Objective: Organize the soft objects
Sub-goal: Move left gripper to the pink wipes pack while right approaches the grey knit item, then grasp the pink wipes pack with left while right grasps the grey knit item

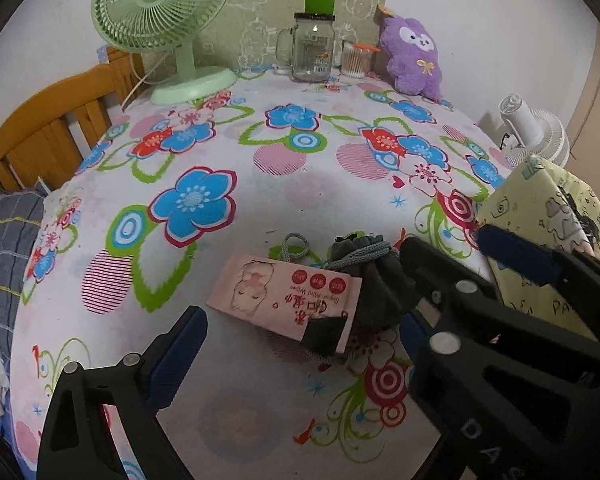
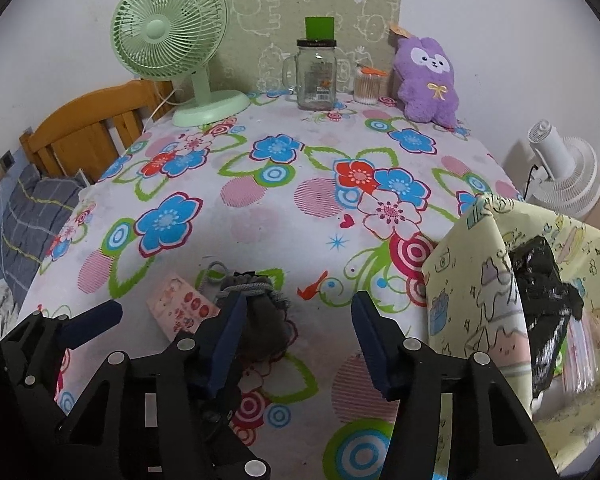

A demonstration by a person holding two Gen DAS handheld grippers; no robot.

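A pink pack of wet wipes (image 1: pixel 284 296) lies flat on the floral tablecloth (image 1: pixel 300 184), with a dark grey drawstring pouch (image 1: pixel 376 284) touching its right end. My left gripper (image 1: pixel 304 332) is open and empty, its fingers either side of the pack. The right gripper (image 1: pixel 484 264) crosses this view above the pouch. In the right wrist view my right gripper (image 2: pixel 298 340) is open and empty, its left finger over the pouch (image 2: pixel 260 320); the wipes (image 2: pixel 180 308) lie to the left. A yellow cartoon-print fabric bin (image 2: pixel 480 300) stands at right. A purple plush (image 2: pixel 428 80) sits at the back.
A green desk fan (image 2: pixel 172 32), a glass mug jar with a green lid (image 2: pixel 316 72) and a cotton swab jar (image 2: pixel 367 86) stand along the back. A wooden chair (image 2: pixel 84 136) is at the left, a white fan (image 2: pixel 568 176) beyond the right edge.
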